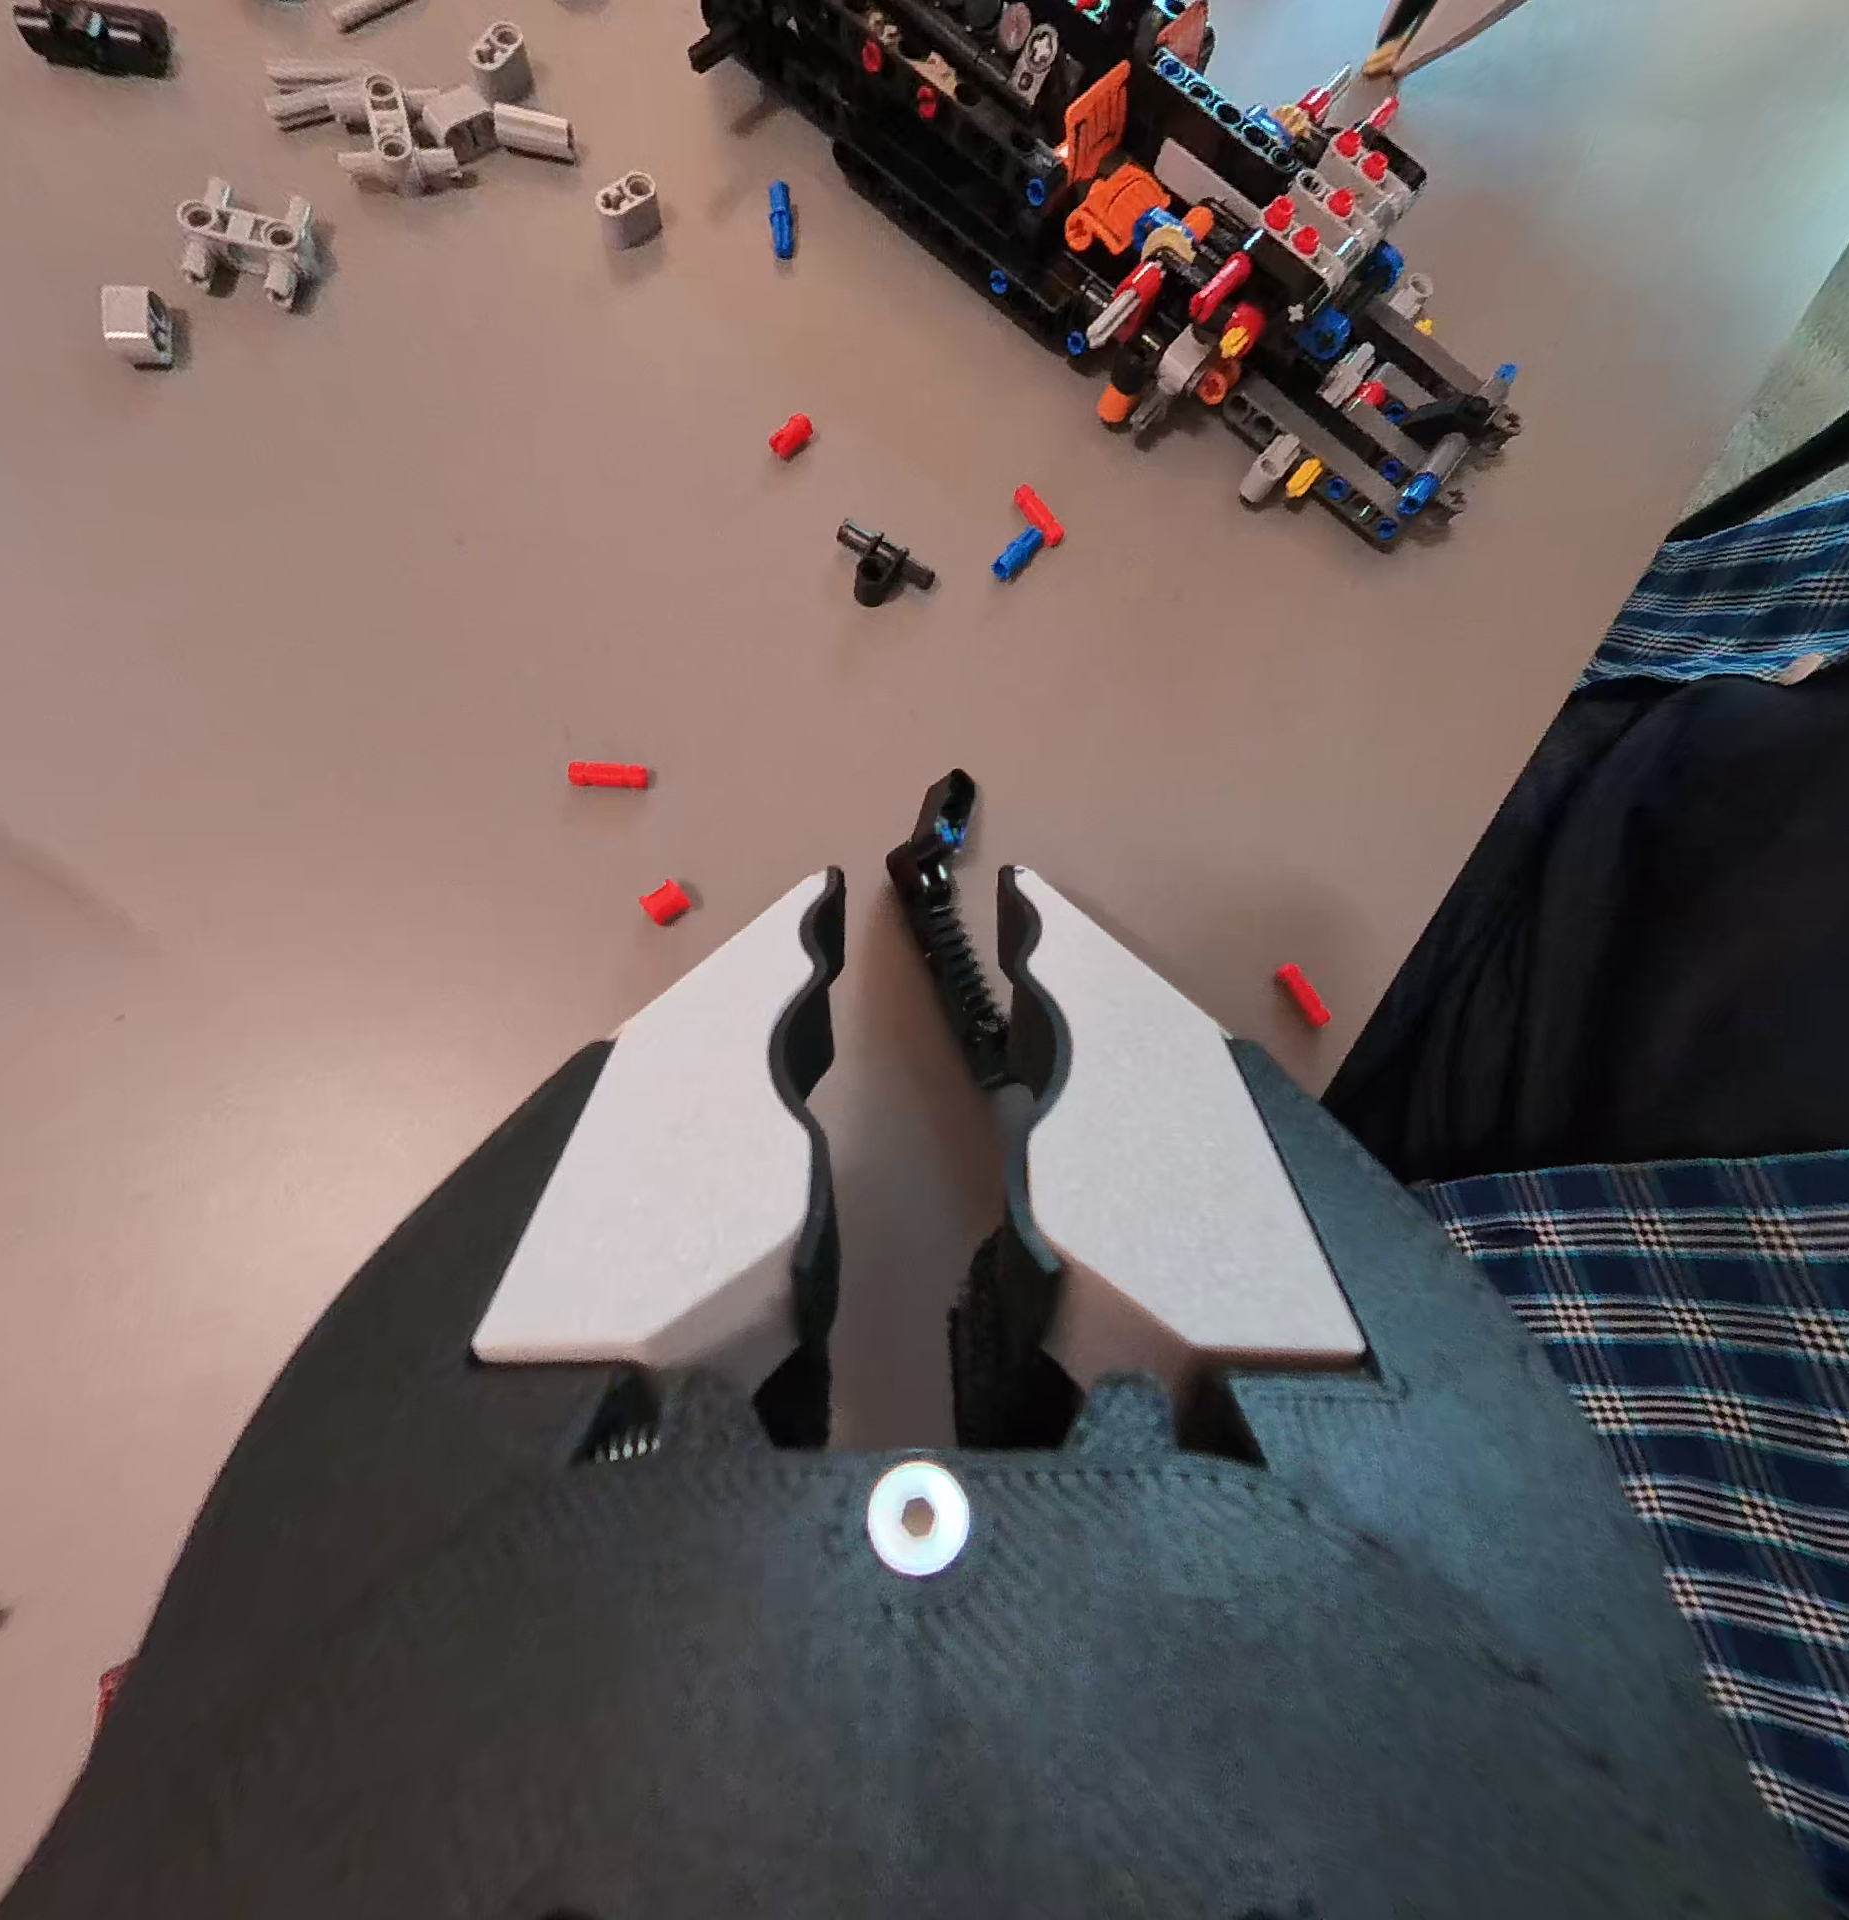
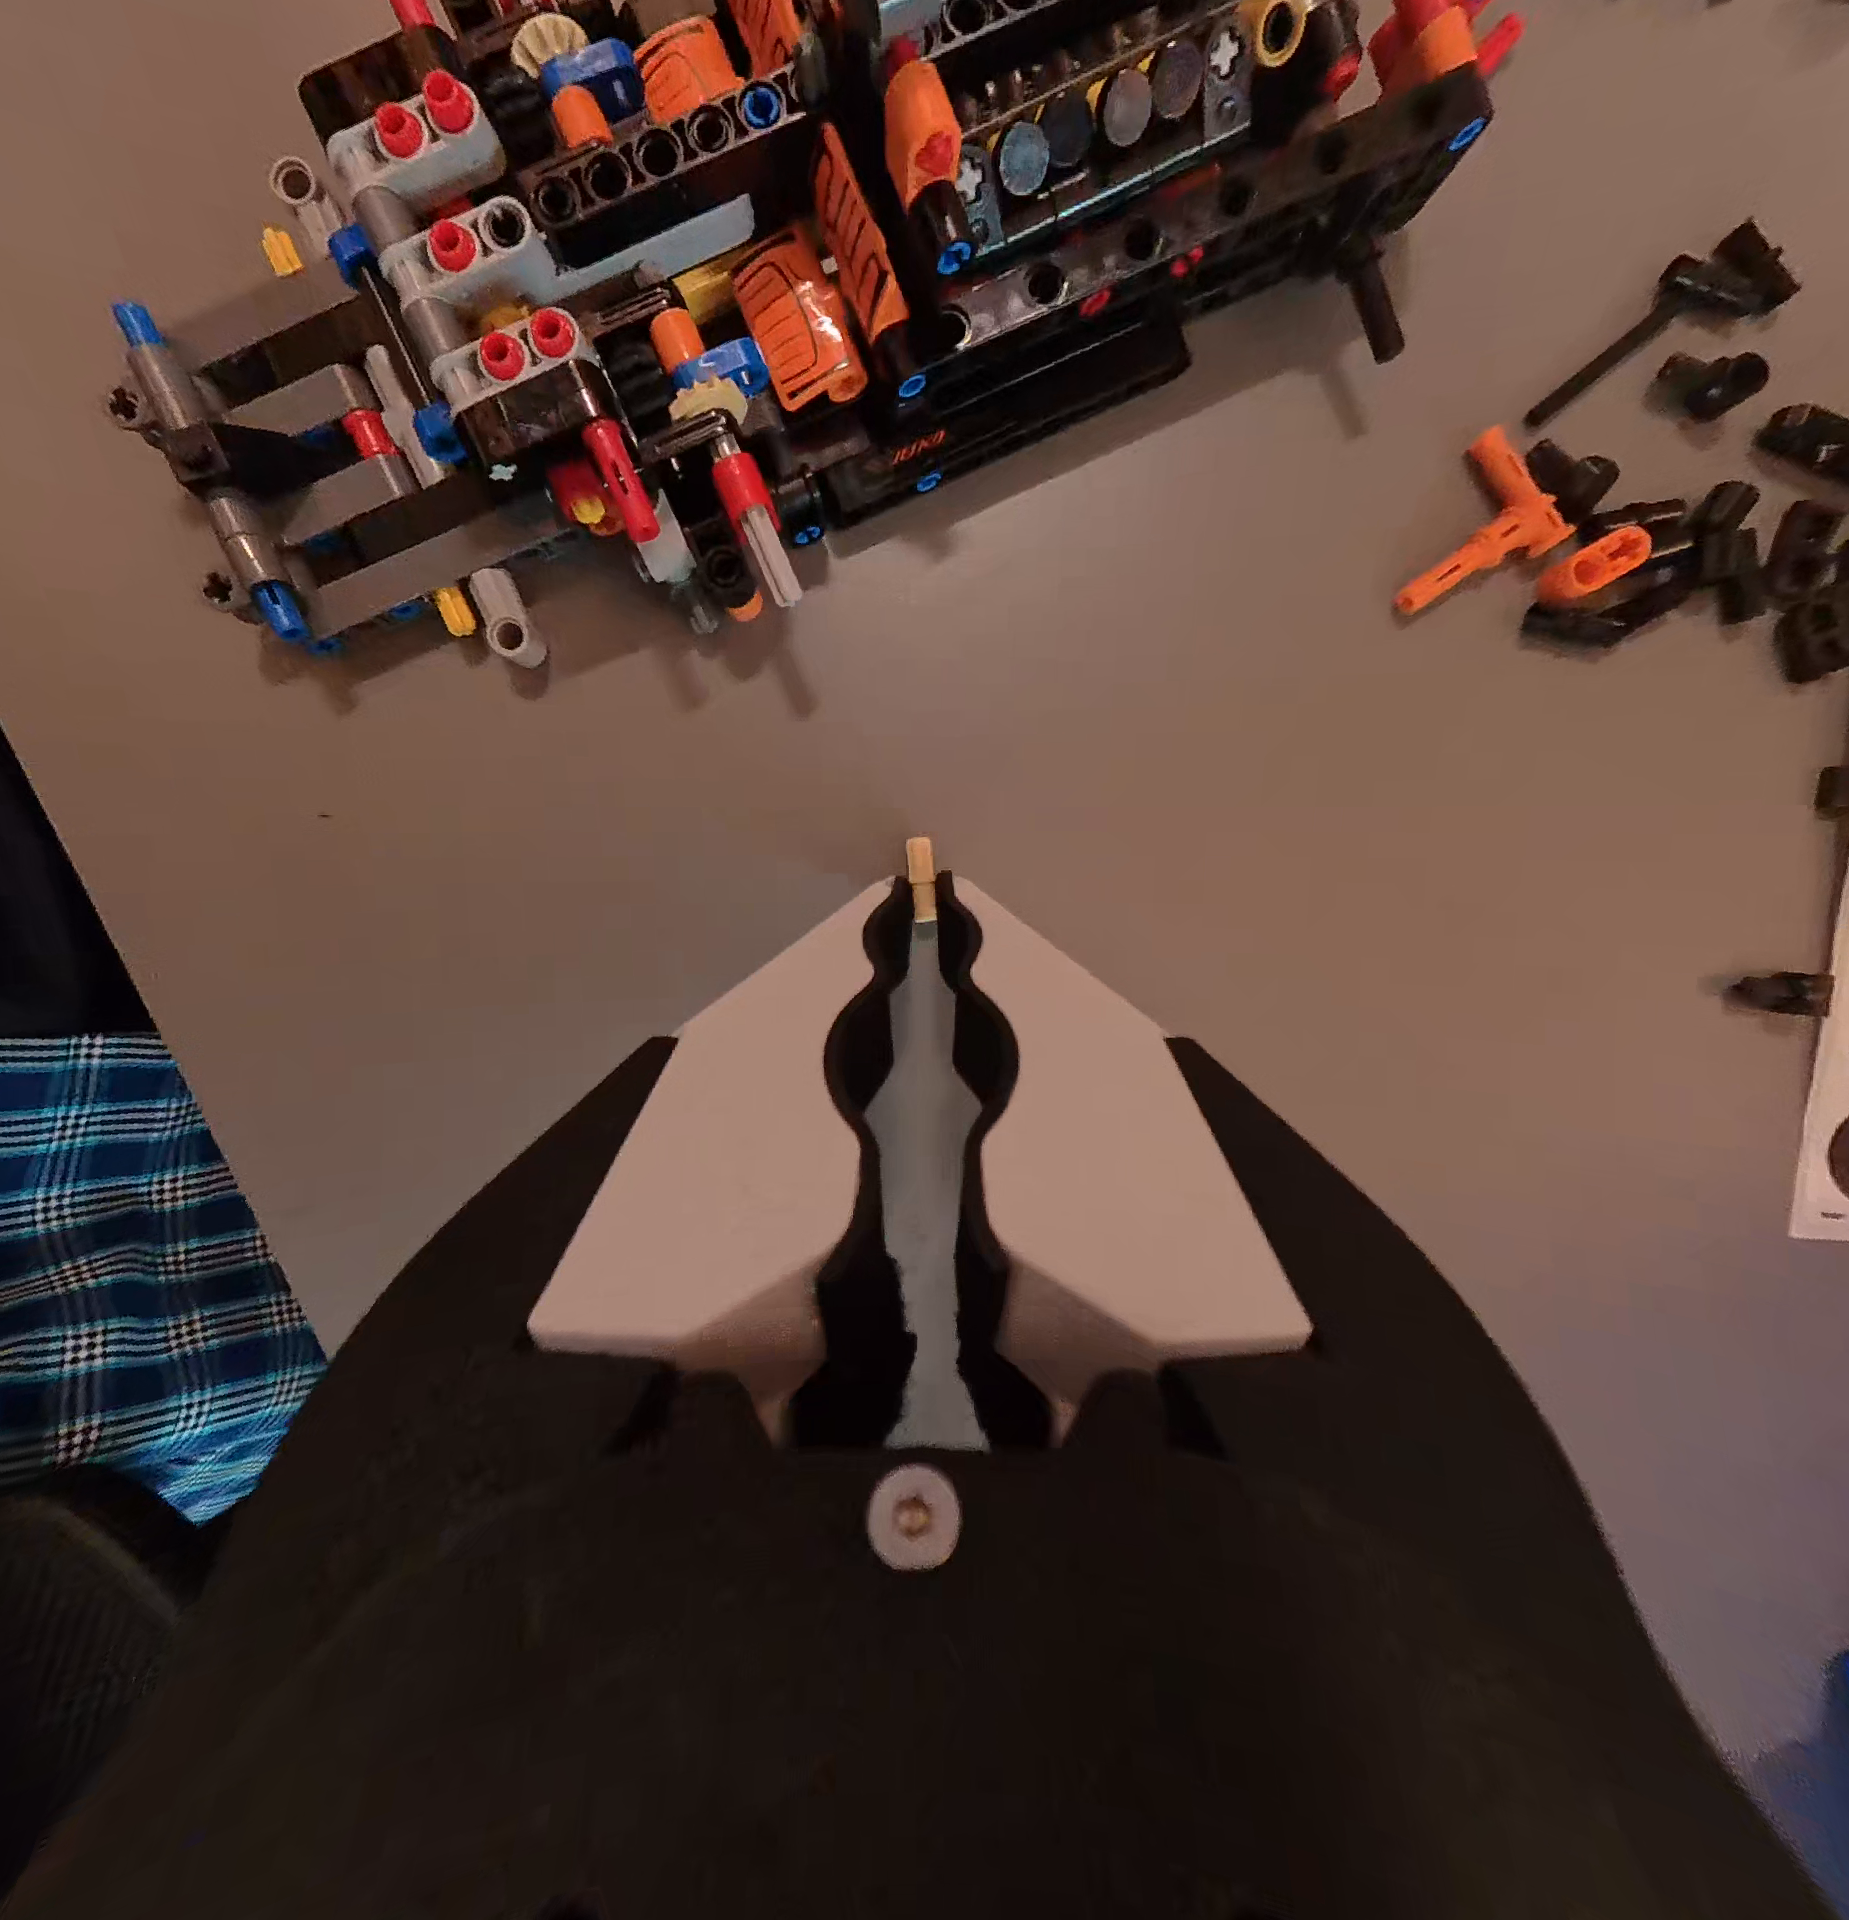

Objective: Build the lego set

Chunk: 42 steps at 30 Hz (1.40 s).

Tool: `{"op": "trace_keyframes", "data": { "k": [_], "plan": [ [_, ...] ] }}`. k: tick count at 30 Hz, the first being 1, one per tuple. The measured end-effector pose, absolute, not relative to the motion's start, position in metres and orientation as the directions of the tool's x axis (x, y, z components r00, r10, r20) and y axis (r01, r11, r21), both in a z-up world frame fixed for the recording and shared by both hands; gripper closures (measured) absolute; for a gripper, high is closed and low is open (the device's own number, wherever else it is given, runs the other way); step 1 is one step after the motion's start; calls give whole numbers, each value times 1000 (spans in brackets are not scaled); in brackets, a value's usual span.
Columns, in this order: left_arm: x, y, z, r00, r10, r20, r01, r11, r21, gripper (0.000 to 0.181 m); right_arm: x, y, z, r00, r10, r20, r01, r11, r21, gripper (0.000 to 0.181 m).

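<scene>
The half-built model (image 2: pixel 795 301) sits on the table (image 2: pixel 1107 727), well ahead of both tongs. The right gripper (image 2: pixel 922 883) is pinched nearly shut on a small tan peg (image 2: pixel 920 873) (only its tip shows). The left gripper (image 1: pixel 922 883) stands partly open, a black springy part (image 1: pixel 946 914) leaning on one finger; whether it is truly held, I cannot tell. That part could drop, and the peg could twist out of so shallow a pinch.
</scene>
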<state>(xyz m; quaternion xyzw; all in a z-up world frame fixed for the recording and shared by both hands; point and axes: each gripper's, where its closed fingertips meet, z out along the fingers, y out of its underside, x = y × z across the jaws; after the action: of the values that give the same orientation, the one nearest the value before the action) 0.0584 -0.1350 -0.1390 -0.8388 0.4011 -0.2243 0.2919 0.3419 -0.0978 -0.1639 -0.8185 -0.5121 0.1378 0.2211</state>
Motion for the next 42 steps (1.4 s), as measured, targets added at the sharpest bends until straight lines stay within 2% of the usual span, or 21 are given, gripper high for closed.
{"op": "trace_keyframes", "data": {
  "k": [1, 4, 9, 16, 20, 24, 28, 32, 35, 38, 42],
  "plan": [
    [59, -135, -138, 577, -804, 140, -538, -504, -676, 152, 342, -98, -163, 436, 900, 9, 776, -372, -510, 180],
    [62, -132, -130, 577, -809, 113, -530, -476, -702, 152, 334, -96, -143, 421, 904, 70, 760, -309, -572, 180],
    [76, -130, -111, 558, -824, 96, -513, -433, -741, 152, 286, -105, -84, 300, 917, 261, 746, -56, -663, 180],
    [71, -135, -111, 549, -834, 55, -539, -403, -739, 150, 183, -139, -77, 97, 967, 237, 741, 89, -665, 180],
    [54, -134, -125, 564, -825, 26, -588, -423, -690, 148, 138, -150, -106, 36, 990, 140, 791, 57, -609, 179],
    [56, -136, -140, 536, -841, 79, -595, -442, -672, 146, 111, -147, -130, 72, 997, 17, 819, -50, -572, 179],
    [67, -135, -159, 489, -868, 81, -643, -422, -639, 146, 99, -142, -140, 113, 993, -30, 830, -111, -547, 179],
    [73, -131, -160, 465, -883, 67, -654, -394, -646, 154, 99, -139, -144, 149, 988, -44, 837, -150, -526, 179],
    [77, -130, -161, 457, -888, 50, -655, -374, -657, 169, 98, -139, -148, 177, 982, -68, 833, -186, -521, 180],
    [77, -128, -160, 466, -884, -22, -665, -334, -668, 172, 97, -136, -151, 213, 973, -84, 821, -225, -524, 180],
    [73, -123, -158, 469, -850, -240, -737, -227, -636, 173, 93, -133, -149, 232, 968, -93, 806, -245, -539, 180]
  ]
}}
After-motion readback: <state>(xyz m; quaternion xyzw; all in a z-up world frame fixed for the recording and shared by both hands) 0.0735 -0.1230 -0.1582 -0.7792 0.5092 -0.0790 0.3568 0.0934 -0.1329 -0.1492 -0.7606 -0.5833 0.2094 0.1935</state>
